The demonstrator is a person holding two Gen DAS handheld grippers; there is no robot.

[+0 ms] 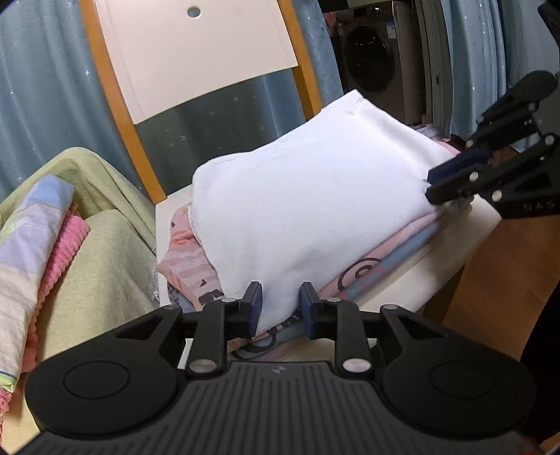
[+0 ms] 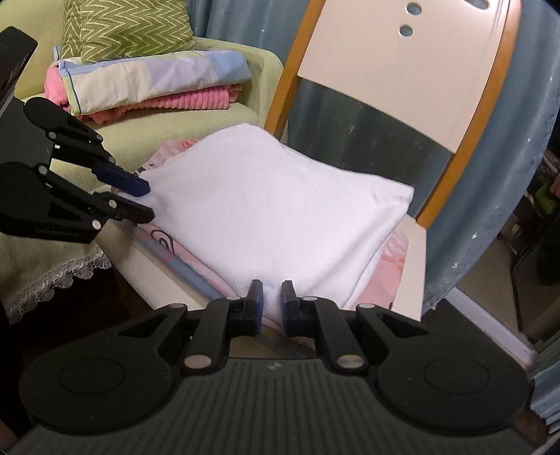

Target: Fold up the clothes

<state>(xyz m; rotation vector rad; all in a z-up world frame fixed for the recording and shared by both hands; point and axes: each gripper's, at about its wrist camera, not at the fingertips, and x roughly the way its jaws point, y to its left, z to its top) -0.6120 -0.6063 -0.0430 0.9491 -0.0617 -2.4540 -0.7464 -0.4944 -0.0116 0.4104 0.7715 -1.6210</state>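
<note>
A folded white garment [image 1: 308, 203] lies on top of a stack of folded pink and blue clothes [image 1: 196, 266] on a chair seat [image 1: 437, 259]. My left gripper [image 1: 280, 308] stands at the near corner of the white garment, jaws a little apart with white cloth between them. My right gripper [image 2: 272, 304] stands at another corner of the white garment [image 2: 273, 213], jaws narrowly apart with the cloth edge between them. Each gripper shows in the other view: the right gripper [image 1: 432, 183] and the left gripper [image 2: 148, 201].
The chair back [image 1: 196, 52] rises behind the stack. A green sofa [image 1: 105, 266] at the left holds folded pink and pastel bedding [image 2: 150, 84] and a zigzag cushion [image 2: 126, 28]. Blue curtains [image 1: 42, 87] hang behind. A washing machine [image 1: 378, 52] stands far back.
</note>
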